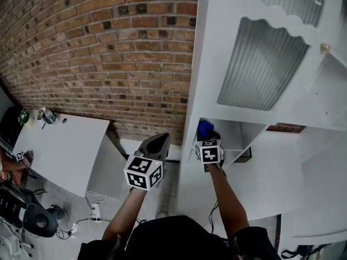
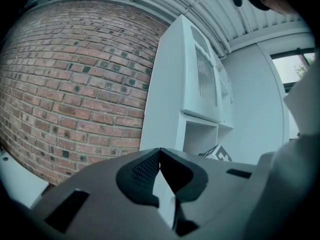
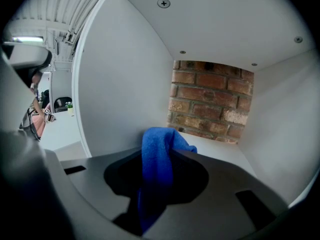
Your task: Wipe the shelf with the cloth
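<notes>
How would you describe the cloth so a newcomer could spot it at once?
Start at the white cabinet against the brick wall and drop below its ribbed-glass door to the open compartment. At its mouth the right gripper is shut on the blue cloth, bunched between the fingers. It is the only vivid blue, soft thing among white panels and red brick.

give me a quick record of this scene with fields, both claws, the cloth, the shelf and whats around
left claw: shut, empty, outside the cabinet, pointing towards the brick wall
right claw: shut on the blue cloth, inside the open compartment
shelf: white, nothing standing on it, brick showing at the back
cloth contact: cannot tell whether it touches the shelf
nearby: white table to the left
</notes>
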### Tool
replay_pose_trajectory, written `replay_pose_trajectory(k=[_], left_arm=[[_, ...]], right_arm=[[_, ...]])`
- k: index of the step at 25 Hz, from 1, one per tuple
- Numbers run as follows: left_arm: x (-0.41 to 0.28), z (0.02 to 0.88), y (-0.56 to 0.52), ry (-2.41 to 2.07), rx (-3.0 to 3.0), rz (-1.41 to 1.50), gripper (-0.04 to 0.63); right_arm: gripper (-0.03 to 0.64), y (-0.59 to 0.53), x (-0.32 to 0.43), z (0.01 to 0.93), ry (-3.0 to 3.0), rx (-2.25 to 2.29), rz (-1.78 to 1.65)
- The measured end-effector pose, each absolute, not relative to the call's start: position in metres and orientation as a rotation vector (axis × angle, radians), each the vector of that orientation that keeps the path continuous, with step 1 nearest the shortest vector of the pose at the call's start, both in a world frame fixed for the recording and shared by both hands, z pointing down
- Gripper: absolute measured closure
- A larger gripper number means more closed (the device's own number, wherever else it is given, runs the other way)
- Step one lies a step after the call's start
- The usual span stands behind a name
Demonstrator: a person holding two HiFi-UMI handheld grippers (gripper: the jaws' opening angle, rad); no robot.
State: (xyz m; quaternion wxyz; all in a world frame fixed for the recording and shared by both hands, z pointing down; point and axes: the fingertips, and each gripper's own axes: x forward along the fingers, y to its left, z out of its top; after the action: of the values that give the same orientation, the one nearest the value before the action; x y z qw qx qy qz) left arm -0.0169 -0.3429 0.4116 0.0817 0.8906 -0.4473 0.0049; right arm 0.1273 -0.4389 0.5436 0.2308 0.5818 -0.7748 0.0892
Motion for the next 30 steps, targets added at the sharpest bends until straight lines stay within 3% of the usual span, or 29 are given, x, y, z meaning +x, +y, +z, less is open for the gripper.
replay_pose_trajectory(k=[30], left_arm=[[0.068, 0.412, -0.354, -1.101, 2.746, -0.027, 0.578]], right_arm=[[0.514, -0.423, 0.24, 0.548, -1.949, 1.768, 0.272]])
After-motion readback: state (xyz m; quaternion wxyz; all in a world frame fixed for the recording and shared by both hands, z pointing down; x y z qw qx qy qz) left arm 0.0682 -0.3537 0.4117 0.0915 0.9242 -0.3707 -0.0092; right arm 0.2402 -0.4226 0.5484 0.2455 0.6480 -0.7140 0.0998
